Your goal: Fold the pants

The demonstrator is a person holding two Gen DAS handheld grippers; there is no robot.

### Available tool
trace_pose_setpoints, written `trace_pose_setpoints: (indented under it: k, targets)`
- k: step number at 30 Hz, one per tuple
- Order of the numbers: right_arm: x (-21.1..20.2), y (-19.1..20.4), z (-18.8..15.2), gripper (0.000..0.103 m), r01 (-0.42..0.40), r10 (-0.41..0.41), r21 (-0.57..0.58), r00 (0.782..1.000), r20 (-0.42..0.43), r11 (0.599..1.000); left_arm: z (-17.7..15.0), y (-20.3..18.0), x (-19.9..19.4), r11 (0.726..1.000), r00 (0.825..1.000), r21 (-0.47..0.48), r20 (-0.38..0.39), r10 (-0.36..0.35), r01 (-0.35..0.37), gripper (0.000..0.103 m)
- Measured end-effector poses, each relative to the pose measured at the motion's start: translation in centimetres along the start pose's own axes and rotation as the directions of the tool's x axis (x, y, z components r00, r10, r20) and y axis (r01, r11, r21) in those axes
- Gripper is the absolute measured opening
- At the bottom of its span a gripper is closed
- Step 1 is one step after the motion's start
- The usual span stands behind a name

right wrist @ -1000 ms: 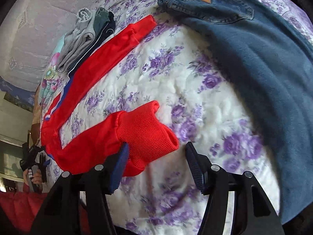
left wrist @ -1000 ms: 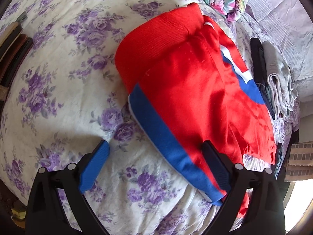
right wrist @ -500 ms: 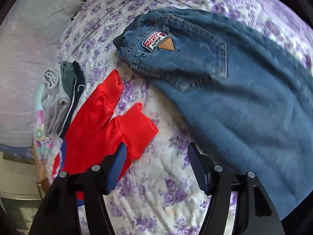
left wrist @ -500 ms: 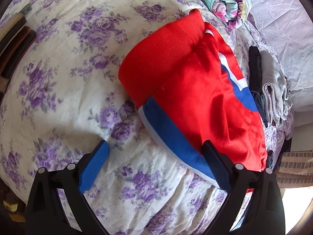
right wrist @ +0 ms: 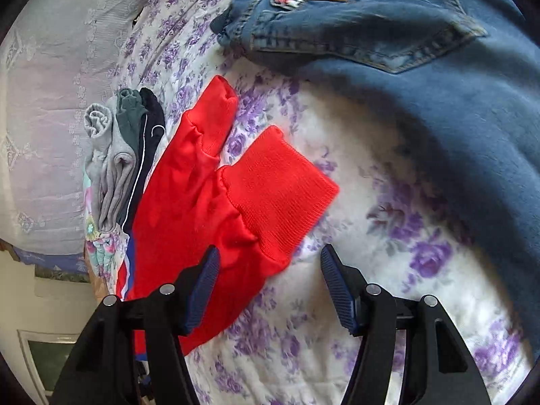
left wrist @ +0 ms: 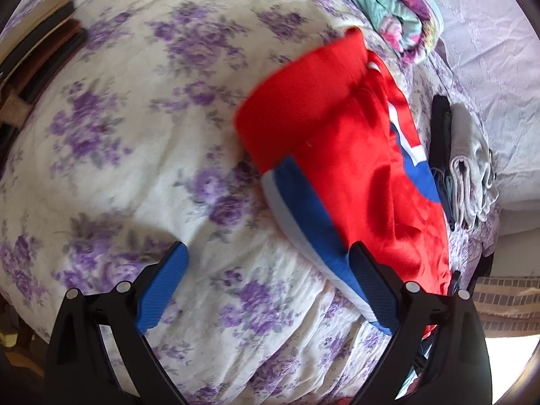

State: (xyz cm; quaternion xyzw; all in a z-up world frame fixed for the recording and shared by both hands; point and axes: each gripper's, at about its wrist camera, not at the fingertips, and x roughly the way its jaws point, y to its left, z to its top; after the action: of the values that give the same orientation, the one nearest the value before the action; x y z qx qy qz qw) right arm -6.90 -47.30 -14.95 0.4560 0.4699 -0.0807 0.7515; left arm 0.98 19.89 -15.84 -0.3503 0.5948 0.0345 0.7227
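Red track pants (left wrist: 354,155) with a blue and white side stripe lie on the floral bedspread (left wrist: 152,141), waistband toward the upper left. My left gripper (left wrist: 268,283) is open and empty, just in front of the striped edge, its right finger over the stripe. In the right wrist view the pants' two ribbed leg cuffs (right wrist: 280,182) lie spread apart. My right gripper (right wrist: 270,287) is open and empty, hovering just in front of the nearer cuff.
Blue jeans (right wrist: 438,84) lie at the upper right of the bed. A stack of folded grey and dark clothes (right wrist: 125,155) lies beside the red pants, also in the left wrist view (left wrist: 465,165). A folded floral blanket (left wrist: 398,10) sits behind.
My left gripper has drawn back from the pants' waist, now seen farther up and right. My right gripper has swung across the bed and come closer to the leg cuffs.
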Motion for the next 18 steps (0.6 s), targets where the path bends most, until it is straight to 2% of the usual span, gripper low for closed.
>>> trace_pose_setpoints:
  k: [1, 2, 7, 9, 11, 13, 14, 15, 16, 18]
  targets:
    - [0.3, 0.1, 0.0, 0.031, -0.028, 0.028, 0.006, 1.000, -0.014, 1.000, 0.0, 0.4, -0.3, 1.000, 1.000, -0.013, 0.005, 0.002, -0.002, 0.093]
    - [0.2, 0.1, -0.1, 0.022, -0.040, 0.040, 0.023, 0.999, -0.021, 0.999, 0.0, 0.9, -0.5, 1.000, 1.000, -0.029, 0.010, 0.001, -0.001, 0.093]
    - [-2.3, 1.2, -0.2, 0.018, -0.109, 0.108, 0.034, 0.994, 0.022, 0.993, 0.5, 2.8, -1.1, 0.990, 0.998, -0.126, 0.017, -0.064, 0.065, 0.092]
    - [-3.3, 1.7, 0.0, 0.017, -0.143, 0.141, 0.043, 0.989, 0.037, 0.989, 1.0, 2.5, -1.1, 0.987, 0.996, -0.132, 0.028, -0.087, 0.090, 0.091]
    - [-4.5, 2.7, 0.4, 0.017, -0.187, 0.185, 0.044, 0.982, 0.050, 0.981, 1.7, 1.4, -0.5, 0.988, 0.994, -0.113, 0.037, -0.106, 0.109, 0.091]
    - [-5.2, 3.8, 0.8, 0.017, -0.209, 0.208, 0.018, 0.977, 0.055, 0.978, 2.5, 0.0, 0.7, 0.991, 0.995, -0.087, 0.030, -0.097, 0.099, 0.091]
    - [-5.4, 4.4, 1.0, 0.017, -0.209, 0.208, 0.004, 0.976, 0.059, 0.978, 2.8, -0.7, 1.3, 0.992, 0.995, -0.085, 0.022, -0.096, 0.097, 0.090]
    - [-5.5, 4.8, 1.2, 0.017, -0.203, 0.203, -0.006, 0.977, 0.062, 0.979, 3.1, -1.5, 1.7, 0.991, 0.995, -0.089, 0.015, -0.103, 0.104, 0.086]
    - [-5.6, 5.0, 1.4, 0.017, -0.196, 0.196, -0.005, 0.979, 0.063, 0.981, 3.4, -2.9, 1.8, 0.986, 0.990, -0.092, 0.011, -0.138, 0.138, 0.082]
    - [-5.5, 5.0, 1.7, 0.017, -0.181, 0.180, 0.003, 0.981, 0.065, 0.984, 4.1, -5.9, 1.0, 0.981, 0.985, -0.087, 0.010, -0.171, 0.172, 0.082]
